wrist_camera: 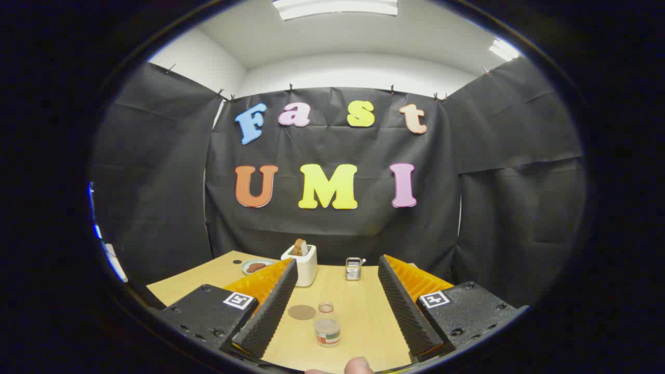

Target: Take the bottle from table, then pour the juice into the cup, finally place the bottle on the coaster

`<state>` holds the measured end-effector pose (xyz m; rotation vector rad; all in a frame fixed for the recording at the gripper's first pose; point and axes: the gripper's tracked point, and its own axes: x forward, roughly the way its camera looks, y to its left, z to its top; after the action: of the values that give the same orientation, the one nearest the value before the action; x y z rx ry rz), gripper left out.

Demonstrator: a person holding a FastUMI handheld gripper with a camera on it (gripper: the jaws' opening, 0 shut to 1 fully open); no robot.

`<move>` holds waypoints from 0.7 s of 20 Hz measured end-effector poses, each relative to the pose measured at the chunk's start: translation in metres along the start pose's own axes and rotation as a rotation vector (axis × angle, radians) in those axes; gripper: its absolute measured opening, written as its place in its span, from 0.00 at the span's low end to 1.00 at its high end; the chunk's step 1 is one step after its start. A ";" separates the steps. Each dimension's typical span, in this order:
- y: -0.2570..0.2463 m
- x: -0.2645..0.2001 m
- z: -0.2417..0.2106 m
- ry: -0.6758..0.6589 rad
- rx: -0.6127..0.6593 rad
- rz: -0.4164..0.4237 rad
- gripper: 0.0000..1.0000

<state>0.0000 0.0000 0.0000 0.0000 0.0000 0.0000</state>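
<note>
Tool [335, 298] fingers spread wide; bottle [327, 325] upright between them, untouched, beside coaster [302, 312].

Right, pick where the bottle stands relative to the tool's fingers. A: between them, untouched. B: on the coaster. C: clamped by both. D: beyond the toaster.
A: the bottle stands on the table between the open tool fingers, beside the coaster.

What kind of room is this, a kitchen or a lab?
Probably a test booth staged as a breakfast table, not a real kitchen. Black cloth walls in a wooden table holding a toaster, a cup and a bottle, which stands between the open gripper fingers.
</note>
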 end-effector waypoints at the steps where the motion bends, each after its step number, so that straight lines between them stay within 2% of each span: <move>1: 0.000 0.000 0.001 -0.002 0.003 -0.002 1.00; 14: -0.005 0.003 0.003 -0.005 0.001 -0.017 1.00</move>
<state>0.0028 -0.0053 0.0026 0.0009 -0.0049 -0.0173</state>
